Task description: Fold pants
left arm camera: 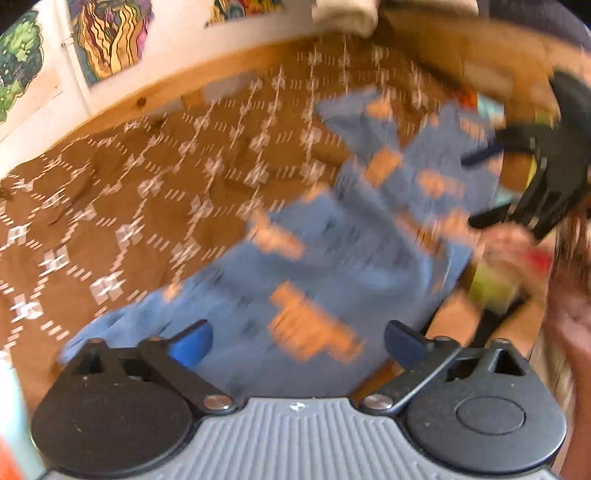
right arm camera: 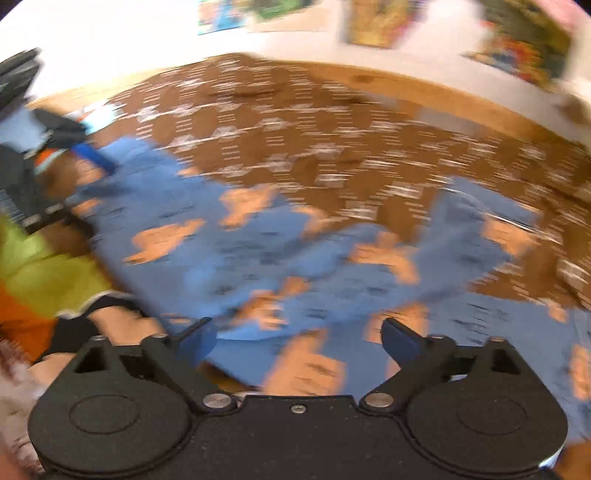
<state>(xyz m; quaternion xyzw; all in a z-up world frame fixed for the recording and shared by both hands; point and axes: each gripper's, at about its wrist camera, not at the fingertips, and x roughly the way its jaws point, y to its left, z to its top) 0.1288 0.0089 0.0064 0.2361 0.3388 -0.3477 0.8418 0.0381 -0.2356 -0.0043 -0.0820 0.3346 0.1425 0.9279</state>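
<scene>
Blue pants (left arm camera: 351, 236) with orange patches lie spread on a brown patterned cloth (left arm camera: 147, 192); both views are blurred. My left gripper (left arm camera: 297, 343) hovers over the near end of the pants, jaws wide apart, nothing between the pads. In the right wrist view the pants (right arm camera: 295, 254) stretch from left to right, with one part bunched at the right. My right gripper (right arm camera: 297, 339) stands open above the pants' near edge and holds nothing. Each gripper shows in the other's view: the right one (left arm camera: 472, 192) at the pants' far side, the left one (right arm camera: 92, 177) at their left end.
The cloth (right arm camera: 295, 122) covers a wooden table whose bare rim (left arm camera: 177, 88) runs along a white wall hung with colourful pictures (left arm camera: 107, 33). A person's green and orange clothing (right arm camera: 40, 273) and a hand (right arm camera: 122, 325) are at the left of the right wrist view.
</scene>
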